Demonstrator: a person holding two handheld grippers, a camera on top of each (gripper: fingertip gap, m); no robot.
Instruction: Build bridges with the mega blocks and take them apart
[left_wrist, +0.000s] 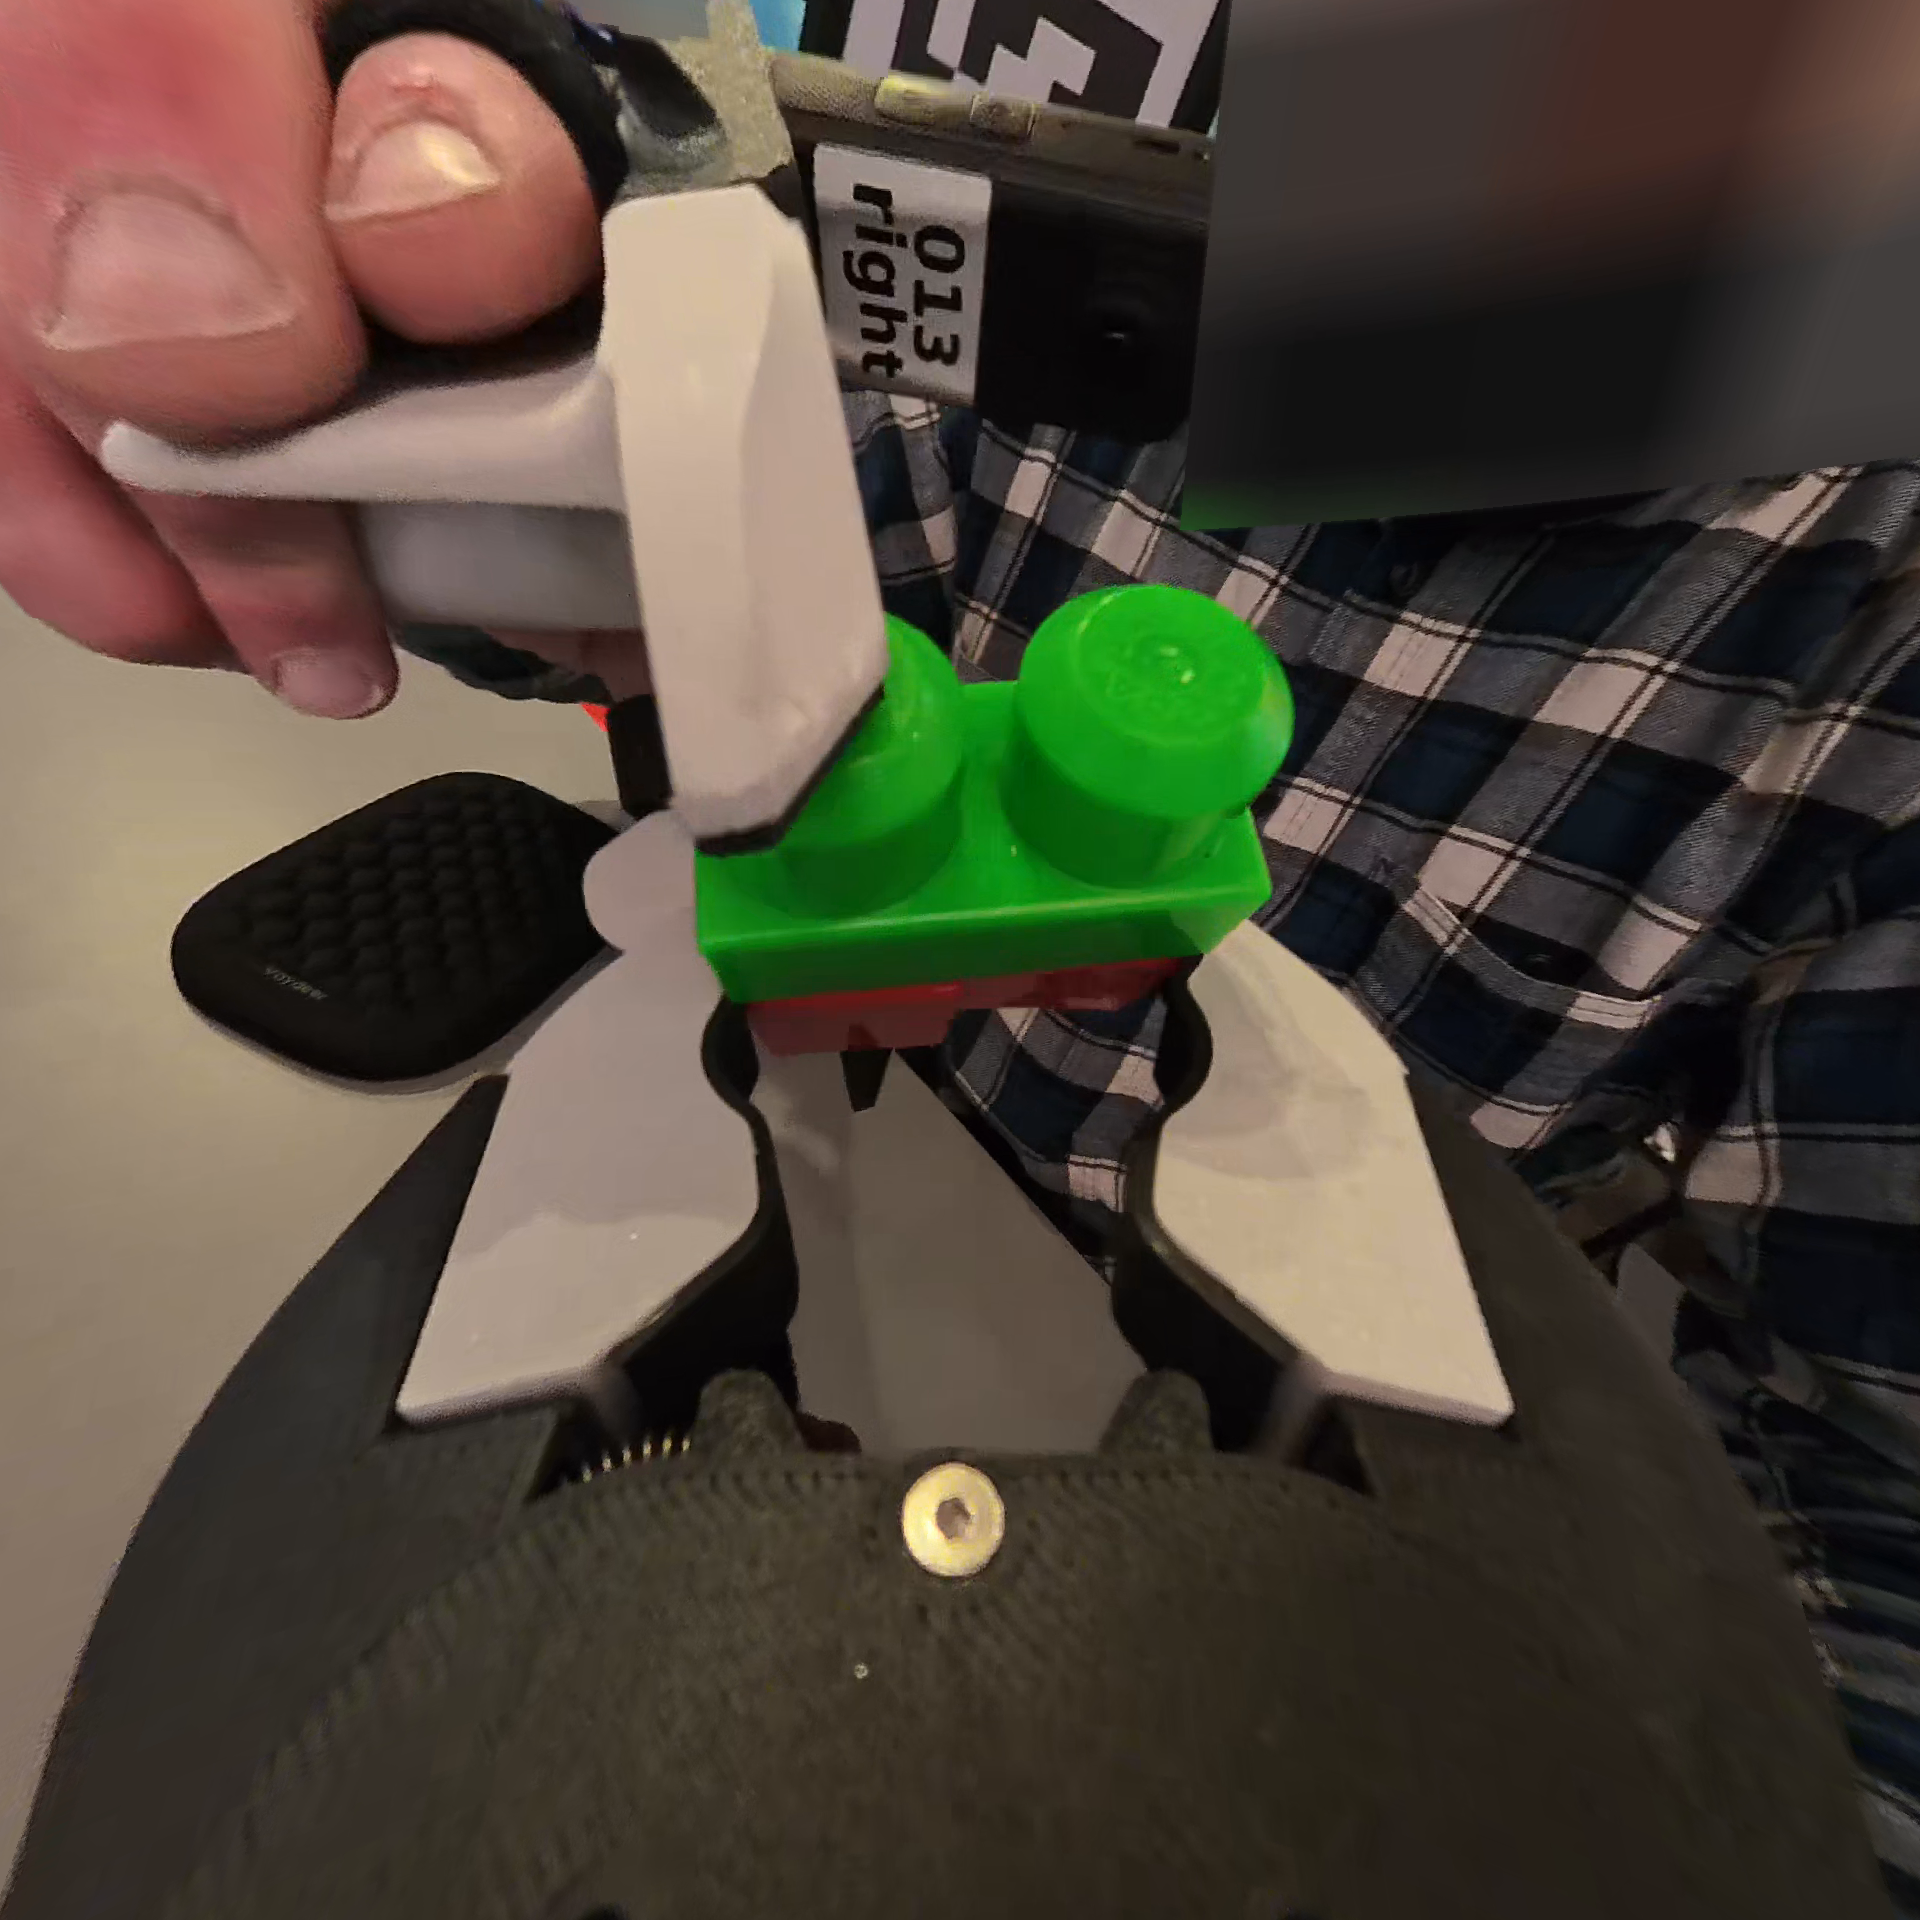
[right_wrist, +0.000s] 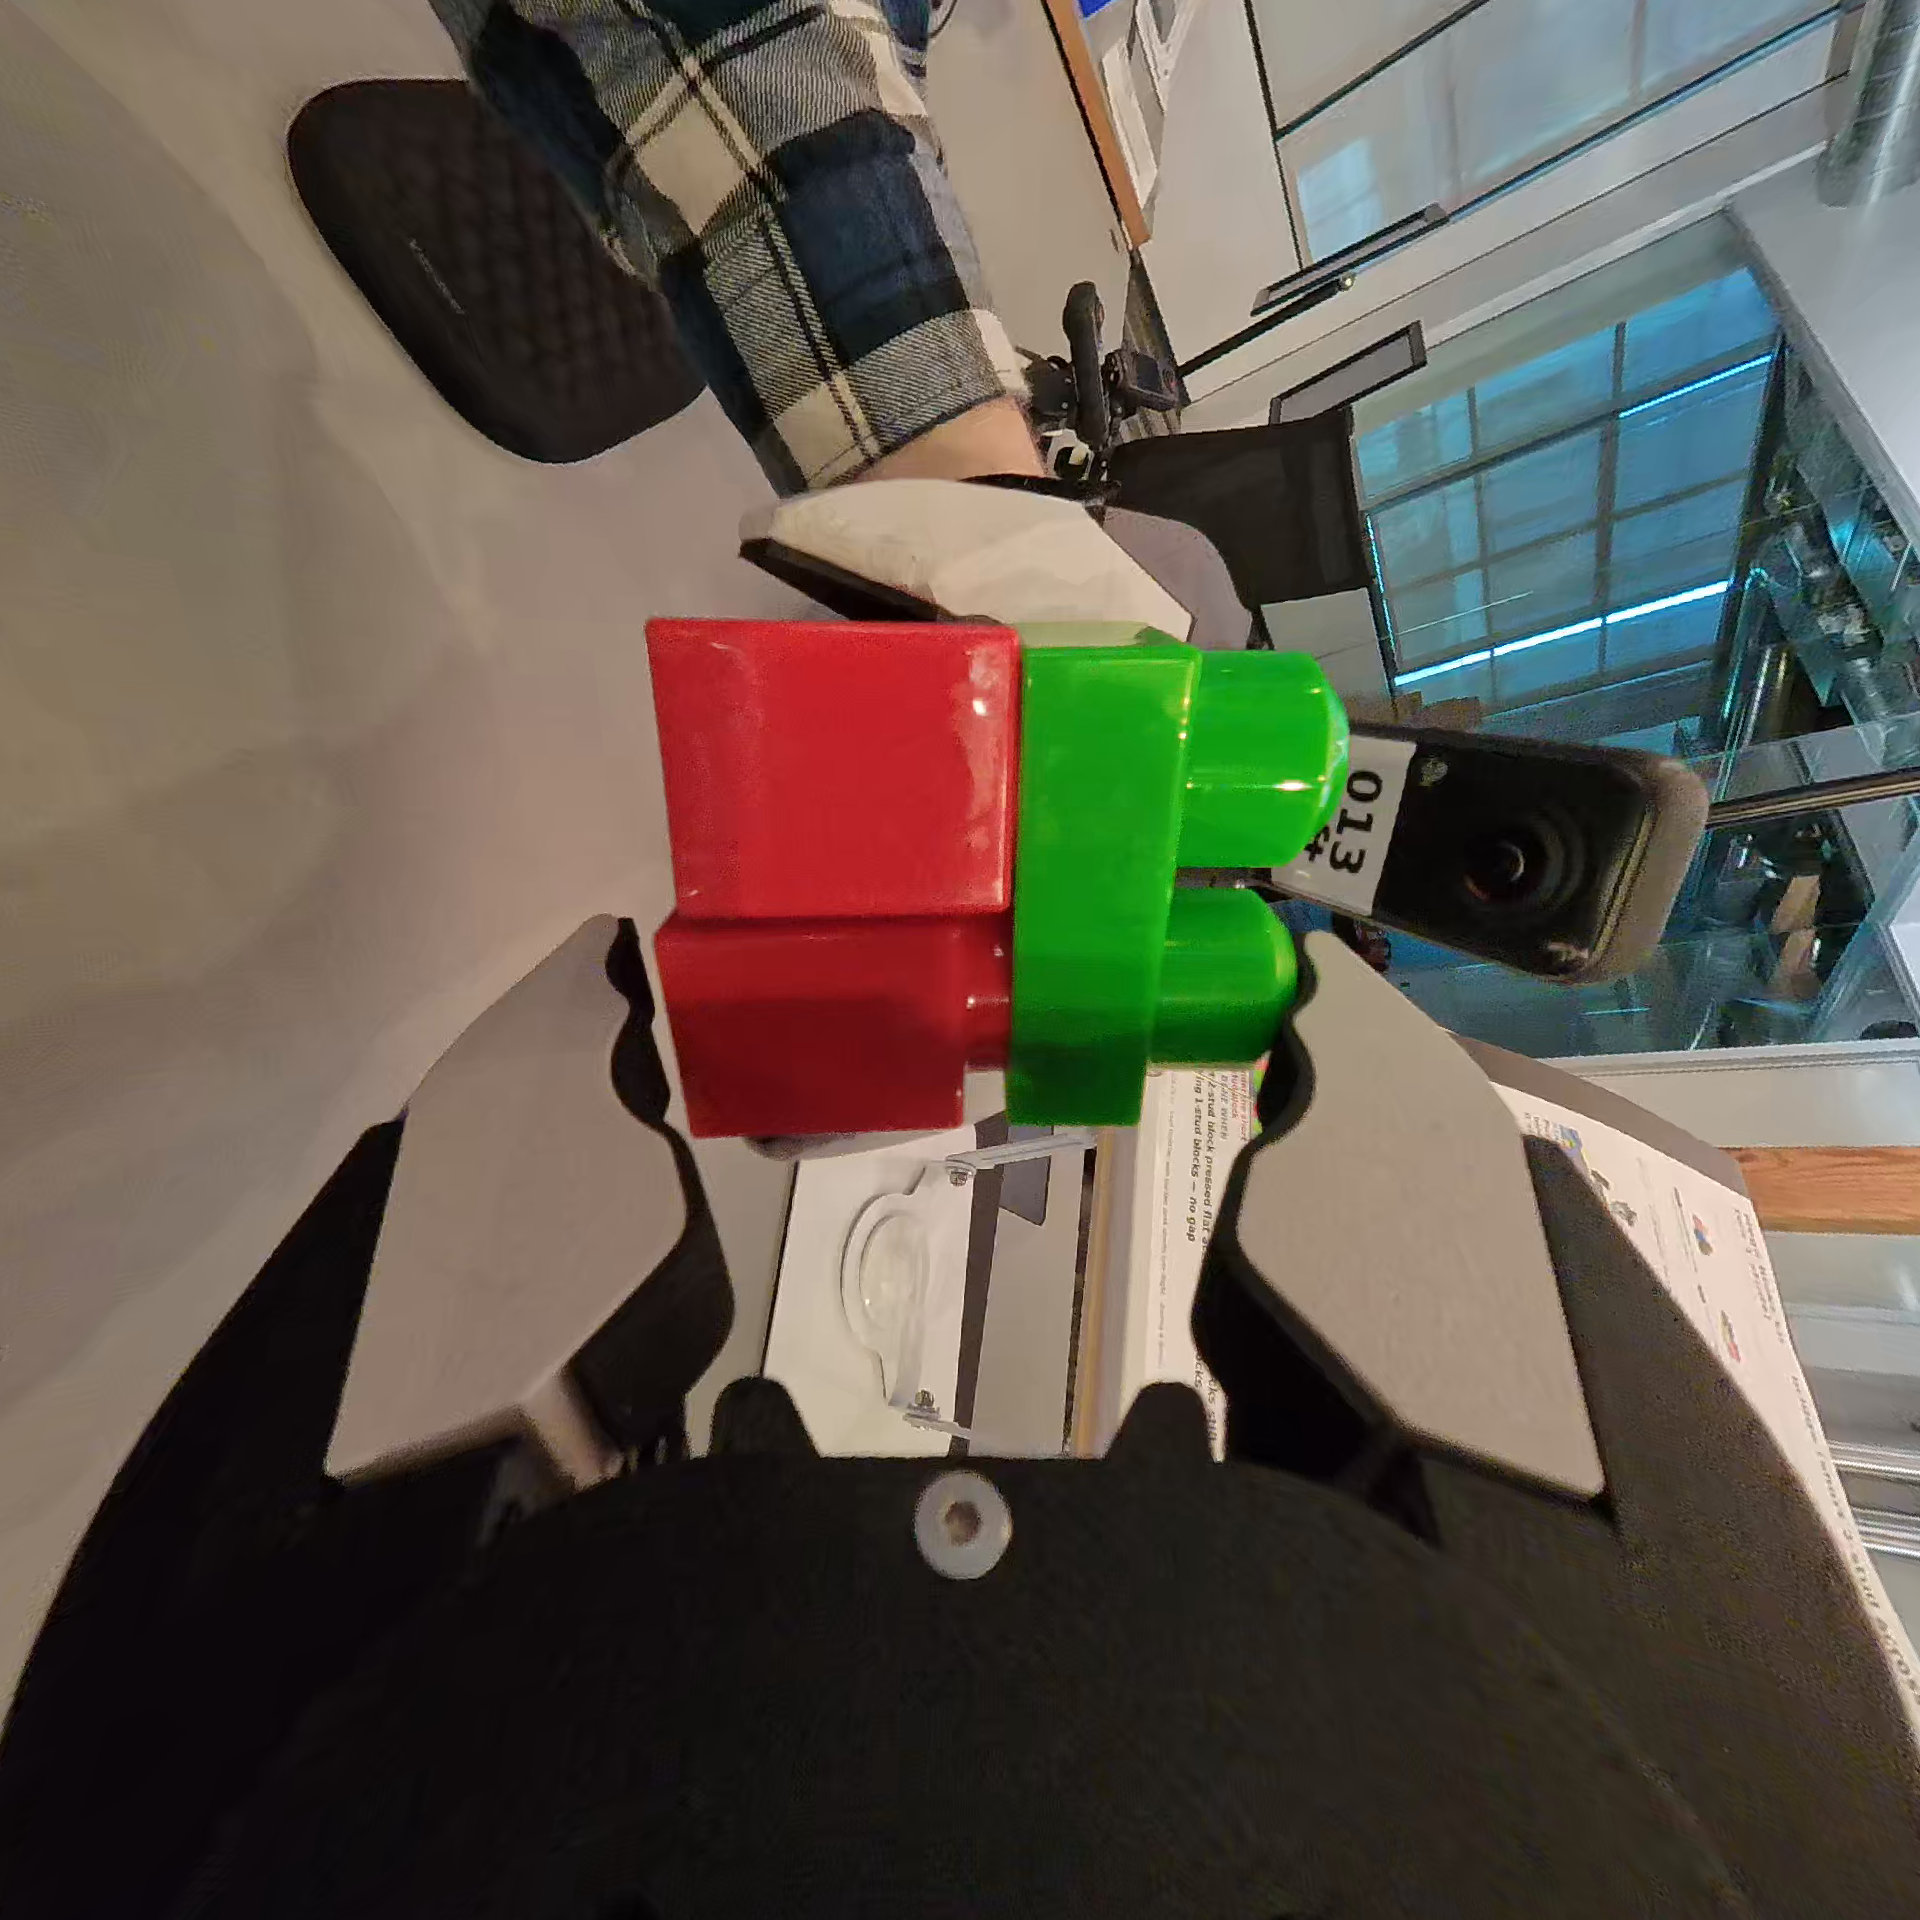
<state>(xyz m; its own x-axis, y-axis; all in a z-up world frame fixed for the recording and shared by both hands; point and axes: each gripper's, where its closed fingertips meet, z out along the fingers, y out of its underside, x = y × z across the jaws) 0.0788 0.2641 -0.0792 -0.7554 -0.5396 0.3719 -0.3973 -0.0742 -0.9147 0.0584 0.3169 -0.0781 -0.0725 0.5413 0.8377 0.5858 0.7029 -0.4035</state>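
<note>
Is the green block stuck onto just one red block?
No. In the right wrist view the green block spans two red blocks, an upper one and a lower one, side by side.

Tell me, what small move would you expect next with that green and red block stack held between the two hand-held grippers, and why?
Probably a gentle pull apart. The green block still sits pressed onto the red blocks, and the whole stack is off the table. The right hand-held gripper spans it from red end to green stud, the left hand-held gripper pinches its sides, so easing the green piece off looks likely.
</note>
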